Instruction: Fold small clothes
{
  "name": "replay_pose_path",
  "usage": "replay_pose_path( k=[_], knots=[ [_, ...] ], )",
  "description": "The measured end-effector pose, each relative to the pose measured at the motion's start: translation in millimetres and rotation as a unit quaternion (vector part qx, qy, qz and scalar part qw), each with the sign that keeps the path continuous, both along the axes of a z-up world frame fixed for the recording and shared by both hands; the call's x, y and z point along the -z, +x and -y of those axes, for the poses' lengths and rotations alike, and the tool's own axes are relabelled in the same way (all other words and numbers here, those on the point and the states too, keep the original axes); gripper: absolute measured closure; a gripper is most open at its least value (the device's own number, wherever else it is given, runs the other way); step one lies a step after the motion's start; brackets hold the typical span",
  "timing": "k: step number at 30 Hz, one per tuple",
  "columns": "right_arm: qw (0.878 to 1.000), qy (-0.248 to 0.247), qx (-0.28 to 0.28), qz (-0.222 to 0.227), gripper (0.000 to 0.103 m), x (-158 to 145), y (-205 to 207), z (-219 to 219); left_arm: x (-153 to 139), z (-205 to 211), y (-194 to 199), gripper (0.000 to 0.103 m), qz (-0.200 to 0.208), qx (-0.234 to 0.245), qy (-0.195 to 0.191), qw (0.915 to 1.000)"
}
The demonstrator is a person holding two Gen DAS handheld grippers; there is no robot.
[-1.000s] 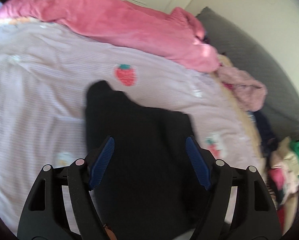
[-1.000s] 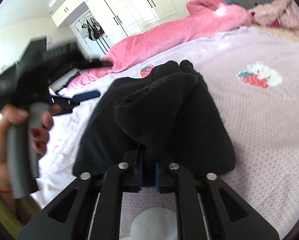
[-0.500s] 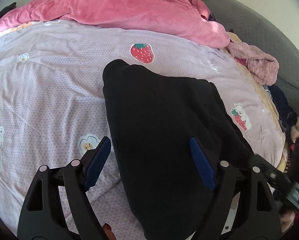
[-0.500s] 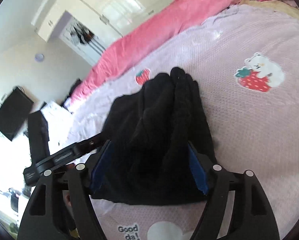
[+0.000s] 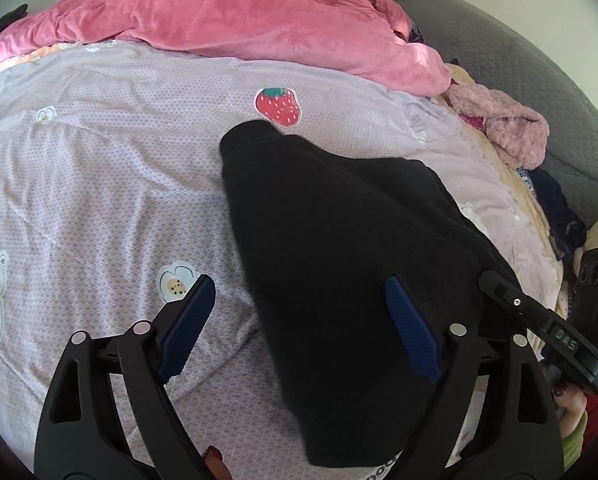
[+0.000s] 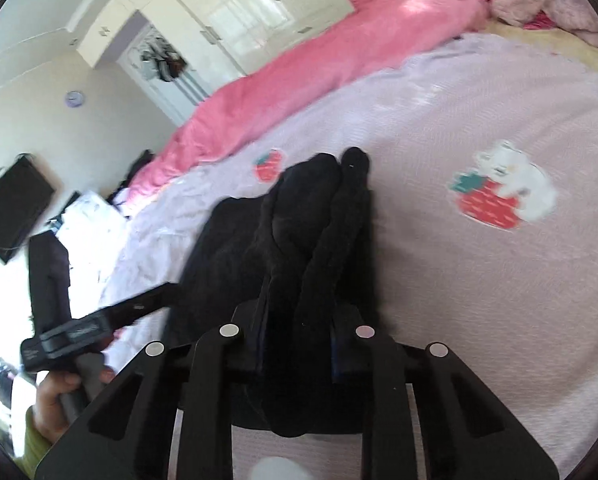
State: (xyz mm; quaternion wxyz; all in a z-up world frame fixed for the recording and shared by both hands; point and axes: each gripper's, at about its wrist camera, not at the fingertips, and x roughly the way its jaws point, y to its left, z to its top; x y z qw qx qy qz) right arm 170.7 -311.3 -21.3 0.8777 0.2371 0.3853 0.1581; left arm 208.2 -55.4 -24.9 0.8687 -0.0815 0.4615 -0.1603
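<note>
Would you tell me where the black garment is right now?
The black garment lies mid-bed on the lilac sheet, just below the strawberry print; the right gripper pinches its near edge.

white wardrobes [image 6: 235,20] | wall TV [image 6: 13,206] | grey headboard [image 5: 539,92]

Left gripper [image 5: 299,332] jaws spread wide, right gripper [image 6: 299,320] jaws nearly closed, both level

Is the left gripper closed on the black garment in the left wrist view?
No. The left gripper stands wide open, its blue fingertips spread apart above the black garment lying on the lilac bedspread.
</note>
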Motion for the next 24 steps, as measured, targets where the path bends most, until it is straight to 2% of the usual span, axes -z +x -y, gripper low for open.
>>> replay_pose_path(
  k=[3, 4, 6, 10, 13, 14, 20, 24],
  knots=[
    [0.999, 0.002, -0.005, -0.035, 0.076, 25, 6, 0, 5, 2, 1, 0.023, -0.01, -0.001, 0.003, 0.9999],
    [0.999, 0.007, 0.002, -0.034, 0.075, 28, 4, 2, 6, 3, 2, 0.023, -0.012, -0.001, 0.002, 0.9999],
    [0.999, 0.013, 0.007, -0.031, 0.07, 27, 2, 3, 6, 4, 1, 0.023, -0.011, -0.001, 0.006, 0.9999],
    [1.0, -0.009, 0.009, -0.025, 0.063, 20, -5, 0, 4, 5, -2, 0.023, -0.005, 0.0, 0.014, 0.9999],
    [0.999, -0.023, 0.015, -0.016, 0.054, 14, -16, 0, 2, 7, -7, 0.023, -0.002, 0.003, 0.013, 0.9999],
    [0.999, -0.031, 0.023, -0.015, 0.048, 12, -19, 0, 2, 9, -9, 0.023, 0.0, 0.006, 0.012, 0.9999],
    [0.998, -0.044, 0.049, 0.005, 0.047, 0, -34, 3, 1, 16, -25, 0.02, 0.002, 0.035, 0.011, 0.9993],
    [0.997, -0.051, 0.046, 0.019, 0.048, -6, -36, 0, 9, 25, -33, 0.02, 0.007, 0.048, 0.049, 0.9976]
  ],
)
